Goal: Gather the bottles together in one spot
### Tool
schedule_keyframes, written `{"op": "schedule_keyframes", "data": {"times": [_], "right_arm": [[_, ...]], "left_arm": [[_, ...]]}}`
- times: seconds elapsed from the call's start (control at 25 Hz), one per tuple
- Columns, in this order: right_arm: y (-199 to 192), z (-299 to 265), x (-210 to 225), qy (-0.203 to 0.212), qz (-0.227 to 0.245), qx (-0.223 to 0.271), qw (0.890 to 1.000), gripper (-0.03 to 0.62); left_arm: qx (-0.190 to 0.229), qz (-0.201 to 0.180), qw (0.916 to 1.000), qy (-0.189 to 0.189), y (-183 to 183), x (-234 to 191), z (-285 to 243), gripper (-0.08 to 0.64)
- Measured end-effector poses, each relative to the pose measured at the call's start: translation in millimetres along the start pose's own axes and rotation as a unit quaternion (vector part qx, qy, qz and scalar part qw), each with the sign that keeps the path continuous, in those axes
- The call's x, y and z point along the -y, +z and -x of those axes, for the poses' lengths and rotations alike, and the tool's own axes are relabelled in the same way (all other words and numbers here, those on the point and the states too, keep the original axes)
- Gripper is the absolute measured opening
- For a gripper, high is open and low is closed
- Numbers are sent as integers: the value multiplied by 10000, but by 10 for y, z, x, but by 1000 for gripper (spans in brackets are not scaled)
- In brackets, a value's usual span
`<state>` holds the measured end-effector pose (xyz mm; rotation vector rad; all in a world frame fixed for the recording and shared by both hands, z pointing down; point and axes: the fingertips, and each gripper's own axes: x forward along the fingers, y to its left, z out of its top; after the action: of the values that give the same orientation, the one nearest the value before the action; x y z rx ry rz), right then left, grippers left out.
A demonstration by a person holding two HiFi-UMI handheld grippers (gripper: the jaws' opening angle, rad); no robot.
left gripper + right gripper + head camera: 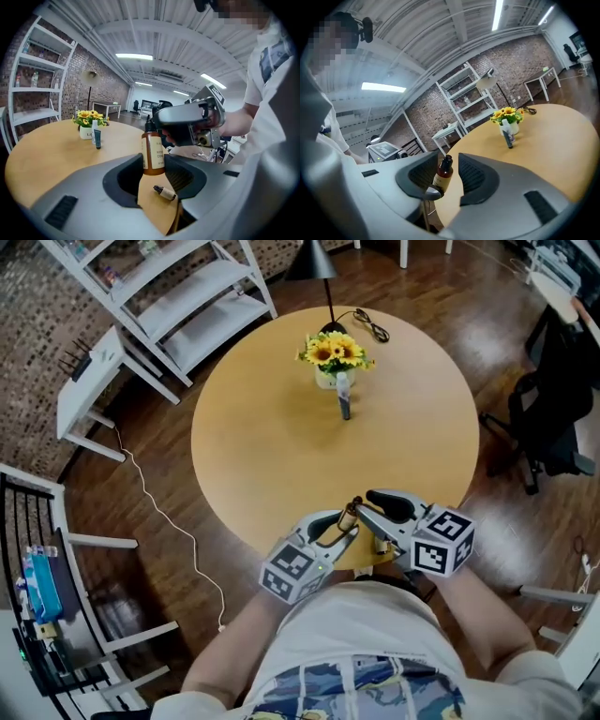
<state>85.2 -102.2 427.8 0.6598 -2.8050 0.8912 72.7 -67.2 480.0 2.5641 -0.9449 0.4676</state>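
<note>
At the near edge of the round wooden table [281,427], the left gripper [153,164] clamped an amber black-capped bottle [153,151], the right gripper [450,180] open just beside it; carrying it to the far dark tube [344,407] seemed next.

In the head view the left tool [342,531] and right tool [373,519] cover most of the amber bottle [350,515], so only its neck shows. In the left gripper view its label curves out of sight. In the right gripper view a left jaw tip hides its base. The tools and the person's body cover the near rim of the worktop [281,427]. Print on the far tube [344,405] is too small to read. The top edge crops the lamp [314,263].
</note>
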Motion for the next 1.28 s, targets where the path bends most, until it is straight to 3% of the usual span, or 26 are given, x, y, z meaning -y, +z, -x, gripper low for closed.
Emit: {"op": "schedule_keyframes", "data": {"times": [0.08, 0.16, 0.4, 0.64, 0.76, 1.0, 1.28], "right_arm": [[-103, -120, -172, 112, -86, -83, 9999, 144], [-190, -202, -358, 235, -203, -116, 9994, 80], [-491, -275, -773, 206, -147, -284, 9993, 71], [-545, -183, -947, -249, 260, -187, 9992, 71], [-450, -31, -808, -669, 712, -138, 9951, 71], [-202, 15, -232, -1368, 1653, -220, 9765, 71], [87, -467, 788, -1610, 1899, -432, 9676, 71]], "left_arm": [[49, -53, 10000, -4, -42, 51, 146, 149], [71, -103, 9999, -17, -115, 85, 301, 149], [-13, -192, 9997, -157, -419, 216, 678, 149], [-39, 84, 9999, -90, -594, 238, 1059, 161], [-201, 571, 9976, 324, -729, 142, 1260, 160], [-398, 1535, 9825, 975, -1002, -171, 1657, 160], [-278, 2193, 9628, 1554, -929, -505, 1758, 158]]}}
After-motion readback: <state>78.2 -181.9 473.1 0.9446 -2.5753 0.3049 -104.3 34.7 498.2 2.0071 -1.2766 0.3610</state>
